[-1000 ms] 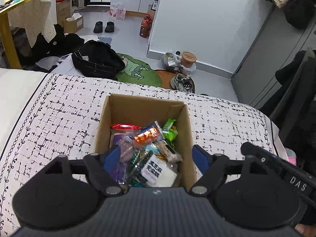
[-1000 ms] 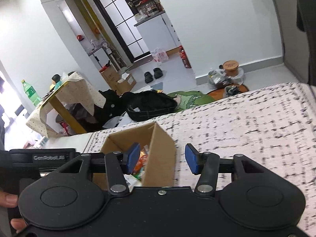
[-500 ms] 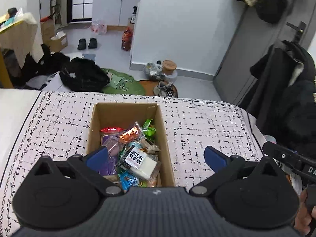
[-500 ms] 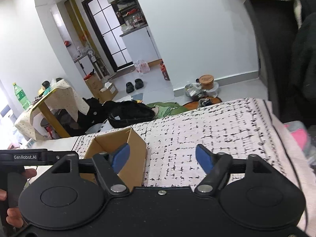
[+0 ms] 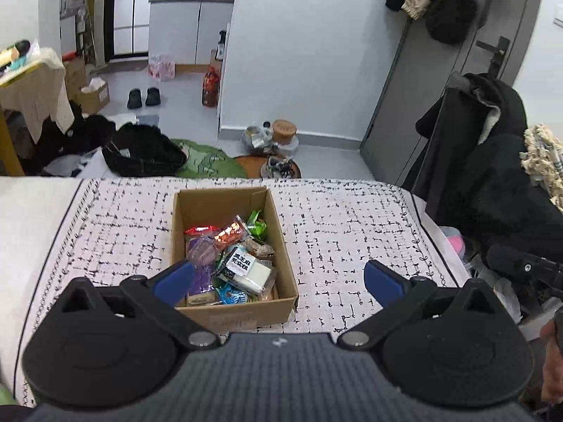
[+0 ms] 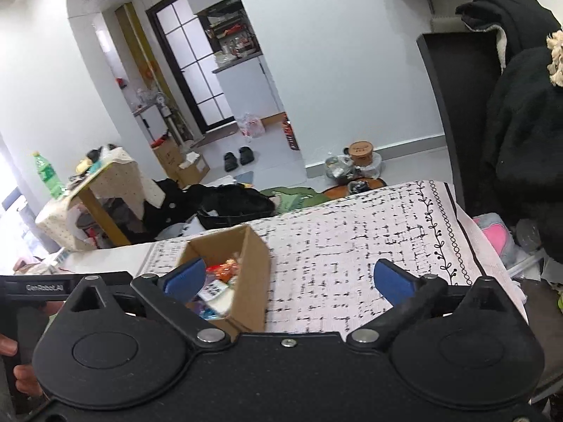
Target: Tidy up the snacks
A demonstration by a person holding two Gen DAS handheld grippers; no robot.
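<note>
Black left gripper [image 5: 278, 283], right gripper [image 6: 286, 283]: blue-padded jaws, silver screws.

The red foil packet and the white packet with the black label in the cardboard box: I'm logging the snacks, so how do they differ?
The red foil packet is shiny, small and lies toward the far end of the brown cardboard box. The white packet with the black label is matte, larger, printed with white characters, and sits on top of the pile nearer the camera. Both lie inside the box, untouched by either gripper.
</note>
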